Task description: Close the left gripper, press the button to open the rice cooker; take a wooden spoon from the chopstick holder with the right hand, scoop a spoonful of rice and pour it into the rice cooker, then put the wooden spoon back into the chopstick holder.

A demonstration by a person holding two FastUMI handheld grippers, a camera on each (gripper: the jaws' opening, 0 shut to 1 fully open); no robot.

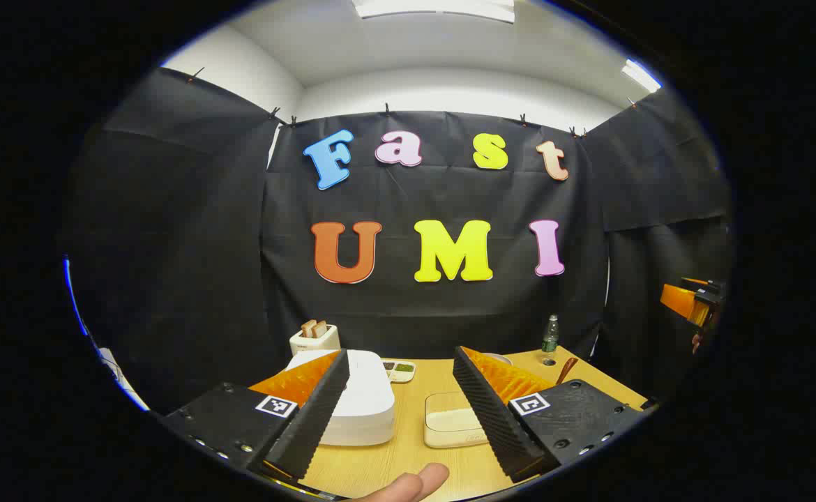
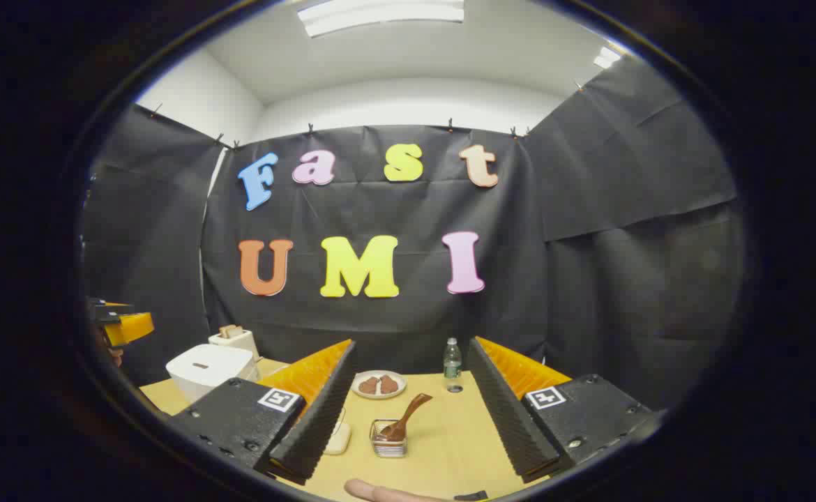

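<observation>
Two tongs hover over one pale wood-grain counter (image 2: 443,432), each with its ribbed fingers spread wide and nothing between them.

In the left gripper view, the left tongs (image 1: 401,411) frame one white rice cooker (image 1: 363,397), a smooth rounded box with its lid down, lying at about eleven o'clock from the fingertips and partly hidden behind the left finger. Beside it, toward one o'clock, sits one flat cream rounded-square item (image 1: 450,422). Behind the cooker stand one white toaster (image 1: 315,338) with two slices of bread upright in its slots, and one small tray (image 1: 399,369) with dark-green contents. One clear bottle (image 1: 551,336) stands at the far edge at two o'clock.

In the right gripper view, the right tongs (image 2: 411,425) are released above one small clear square chopstick holder (image 2: 388,439) at twelve o'clock, near the fingertips. One wooden spoon (image 2: 408,413) leans in it, handle tilted toward one o'clock. Farther back is one round plate (image 2: 379,385) carrying two brown pieces, with the bottle at one o'clock.
</observation>
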